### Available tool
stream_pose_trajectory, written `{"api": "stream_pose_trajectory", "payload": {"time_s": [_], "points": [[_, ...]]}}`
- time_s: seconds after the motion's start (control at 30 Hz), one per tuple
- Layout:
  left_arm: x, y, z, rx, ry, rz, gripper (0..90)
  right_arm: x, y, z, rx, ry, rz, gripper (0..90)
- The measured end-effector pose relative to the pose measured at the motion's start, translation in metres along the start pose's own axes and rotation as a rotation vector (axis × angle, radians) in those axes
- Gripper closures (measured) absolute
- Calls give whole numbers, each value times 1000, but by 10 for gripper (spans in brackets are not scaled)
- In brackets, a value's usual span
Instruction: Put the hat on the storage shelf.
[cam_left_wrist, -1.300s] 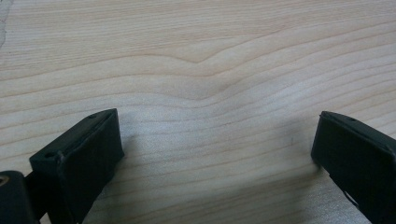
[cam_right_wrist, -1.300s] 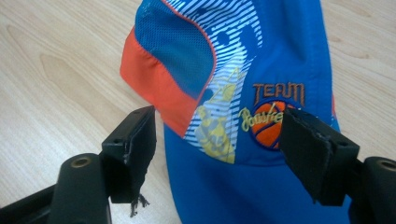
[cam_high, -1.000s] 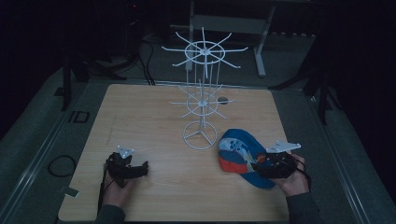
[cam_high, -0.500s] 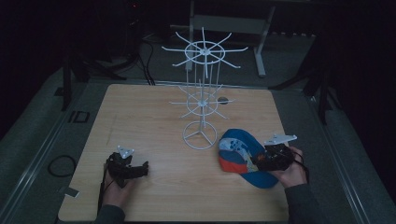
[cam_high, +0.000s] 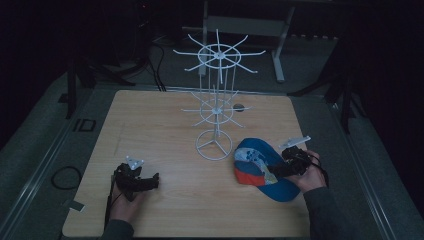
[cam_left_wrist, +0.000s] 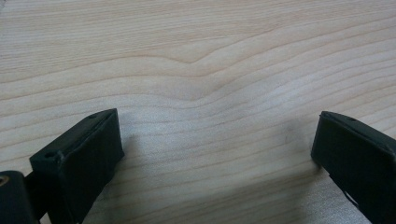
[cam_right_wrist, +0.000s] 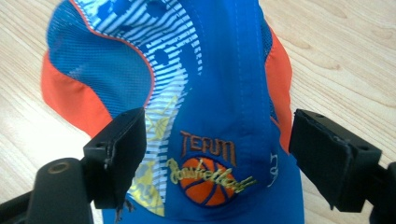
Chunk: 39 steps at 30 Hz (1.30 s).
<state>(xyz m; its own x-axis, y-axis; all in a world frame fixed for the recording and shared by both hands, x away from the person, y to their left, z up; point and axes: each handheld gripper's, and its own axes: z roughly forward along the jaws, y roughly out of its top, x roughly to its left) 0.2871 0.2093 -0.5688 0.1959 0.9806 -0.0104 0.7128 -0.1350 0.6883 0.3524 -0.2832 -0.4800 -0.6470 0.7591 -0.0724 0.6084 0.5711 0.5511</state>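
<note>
The right gripper (cam_right_wrist: 217, 154) stands with its black jaws spread wide, having just been opening, the crown of a blue, orange and white fabric baseball cap (cam_right_wrist: 210, 93) with an embroidered basketball badge between them, pads clear of the cloth; the left gripper (cam_left_wrist: 217, 158) is likewise released, its jaws apart over bare wood and grasping nothing; in the high view the cap (cam_high: 260, 167) lies on the light wooden table (cam_high: 165, 120) at about four o'clock from the base of a white wire spinner rack (cam_high: 215, 100), while the left gripper (cam_high: 145, 182) rests at the rack's seven o'clock, well apart from the cap.
</note>
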Motion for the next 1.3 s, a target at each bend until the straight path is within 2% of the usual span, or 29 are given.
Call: {"api": "stream_pose_trajectory", "payload": {"time_s": [0.27,0.57,0.93,1.3], "points": [[0,0,0,0,0,0,24,-8,7,10,62,18,-9,184],[0,0,0,0,-1,1,24,-16,13,17,97,47,4,188],[0,0,0,0,-2,2,24,-14,23,28,135,46,-17,193],[0,0,0,0,-3,5,24,-8,38,41,172,68,-43,178]]}}
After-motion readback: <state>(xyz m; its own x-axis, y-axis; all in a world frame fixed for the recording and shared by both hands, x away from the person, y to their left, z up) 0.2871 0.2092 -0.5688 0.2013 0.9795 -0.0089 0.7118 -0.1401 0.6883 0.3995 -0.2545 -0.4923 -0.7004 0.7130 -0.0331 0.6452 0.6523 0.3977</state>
